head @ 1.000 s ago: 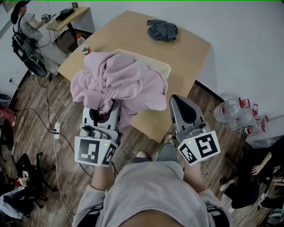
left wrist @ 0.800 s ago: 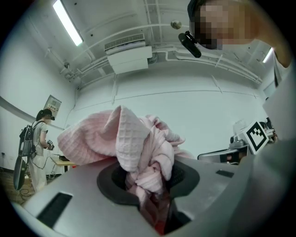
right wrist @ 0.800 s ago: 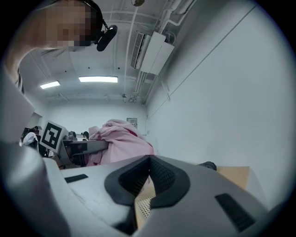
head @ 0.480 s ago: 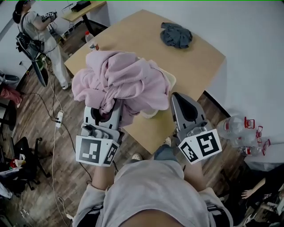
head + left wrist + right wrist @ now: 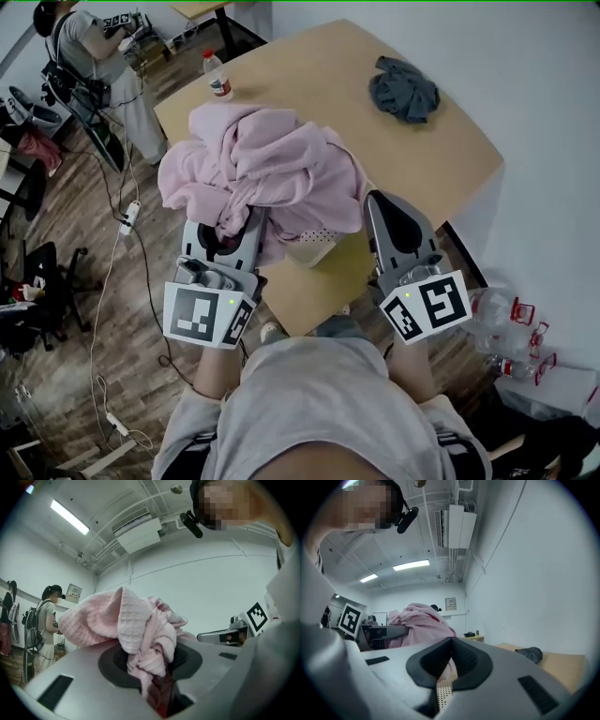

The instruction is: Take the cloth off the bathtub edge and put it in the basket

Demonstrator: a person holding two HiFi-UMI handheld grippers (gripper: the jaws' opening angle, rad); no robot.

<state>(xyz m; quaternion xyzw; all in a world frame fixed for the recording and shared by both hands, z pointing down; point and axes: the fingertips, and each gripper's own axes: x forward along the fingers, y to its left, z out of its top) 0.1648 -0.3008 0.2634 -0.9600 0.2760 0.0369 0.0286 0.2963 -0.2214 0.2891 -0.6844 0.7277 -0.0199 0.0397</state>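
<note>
Your left hand-held gripper clamped the cloth over the basket; your right hand-held gripper was closed, empty.

L tongs hold cloth over basket at near edge of table; R tongs just right; bottle far-left corner, 2nd cloth far right.

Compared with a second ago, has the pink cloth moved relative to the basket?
Yes. The pink cloth, held in the left tongs, has shifted forward across the basket: the far rim is now covered and the near wall shows.
</note>
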